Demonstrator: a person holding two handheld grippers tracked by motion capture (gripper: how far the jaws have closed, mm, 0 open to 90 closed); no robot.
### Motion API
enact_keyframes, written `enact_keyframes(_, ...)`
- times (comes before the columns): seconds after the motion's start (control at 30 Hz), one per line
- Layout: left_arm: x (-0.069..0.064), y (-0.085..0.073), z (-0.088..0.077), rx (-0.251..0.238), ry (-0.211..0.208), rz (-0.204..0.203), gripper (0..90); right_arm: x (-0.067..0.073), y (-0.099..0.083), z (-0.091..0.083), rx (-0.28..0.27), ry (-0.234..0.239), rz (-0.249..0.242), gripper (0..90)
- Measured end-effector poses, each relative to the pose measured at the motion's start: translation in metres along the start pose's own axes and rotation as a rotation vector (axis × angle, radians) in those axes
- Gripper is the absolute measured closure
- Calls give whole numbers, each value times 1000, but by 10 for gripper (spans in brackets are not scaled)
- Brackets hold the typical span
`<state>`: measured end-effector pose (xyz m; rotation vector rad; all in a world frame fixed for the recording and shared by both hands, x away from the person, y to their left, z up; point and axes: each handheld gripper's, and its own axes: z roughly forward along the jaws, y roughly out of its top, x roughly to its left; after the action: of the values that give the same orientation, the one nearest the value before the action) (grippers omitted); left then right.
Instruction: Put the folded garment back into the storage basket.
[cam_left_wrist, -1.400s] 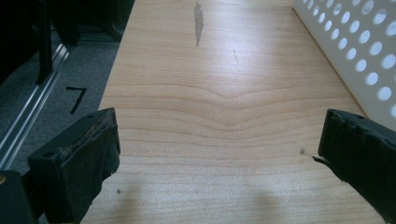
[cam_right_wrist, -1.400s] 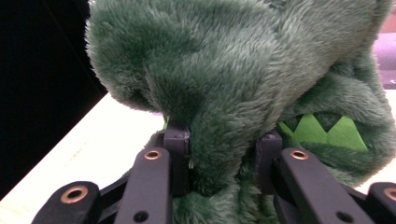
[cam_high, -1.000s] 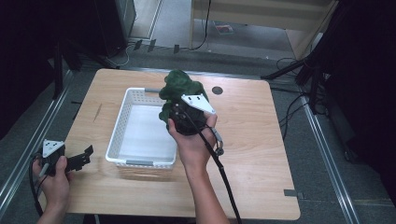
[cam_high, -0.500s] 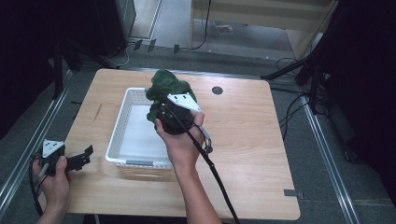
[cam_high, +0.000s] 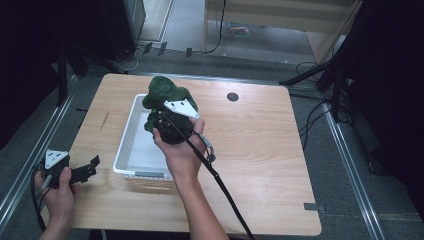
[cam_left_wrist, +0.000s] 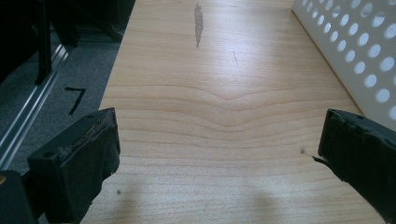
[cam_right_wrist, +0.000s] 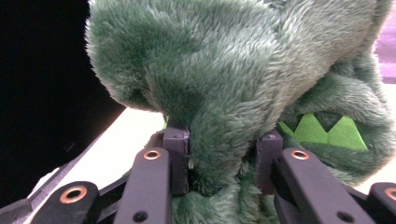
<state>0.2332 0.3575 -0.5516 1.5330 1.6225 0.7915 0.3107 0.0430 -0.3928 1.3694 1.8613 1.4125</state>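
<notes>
High view: green plush toy (cam_high: 162, 95) is clamped in right gripper (cam_high: 167, 122) above white basket (cam_high: 131, 131); left gripper (cam_high: 82, 170) is held wide apart near table (cam_high: 260, 150) edge.

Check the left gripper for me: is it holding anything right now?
No. In the left gripper view, the left gripper has its jaws spread wide with only bare wooden table showing between them.

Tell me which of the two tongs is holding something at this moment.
The right tongs, above the white basket, are shut on the green plush toy. The left tongs stand wide open over the bare wooden table.
</notes>
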Motion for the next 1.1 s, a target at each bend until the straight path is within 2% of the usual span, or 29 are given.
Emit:
enact_keyframes(0.27,0,0,0,-1,0,-3,1,2,-9,16,40,-18,9,669)
enact_keyframes(0.6,0,0,0,-7,-3,-8,1,-1,-30,51,128,-71,10,667)
enact_keyframes(0.67,0,0,0,-3,-3,-5,1,-1,-32,53,134,-75,6,666)
enact_keyframes(0.73,0,0,-1,-3,-4,-9,1,-3,-39,64,165,-97,-9,664)
enact_keyframes(0.87,0,0,-1,-4,-5,-9,0,-4,-43,71,195,-107,-7,663)
enact_keyframes(1.03,0,0,0,-4,-5,-7,1,-7,-49,82,251,-123,19,663)
enact_keyframes(1.1,0,0,0,-4,-5,-8,1,-7,-52,88,290,-133,28,662)
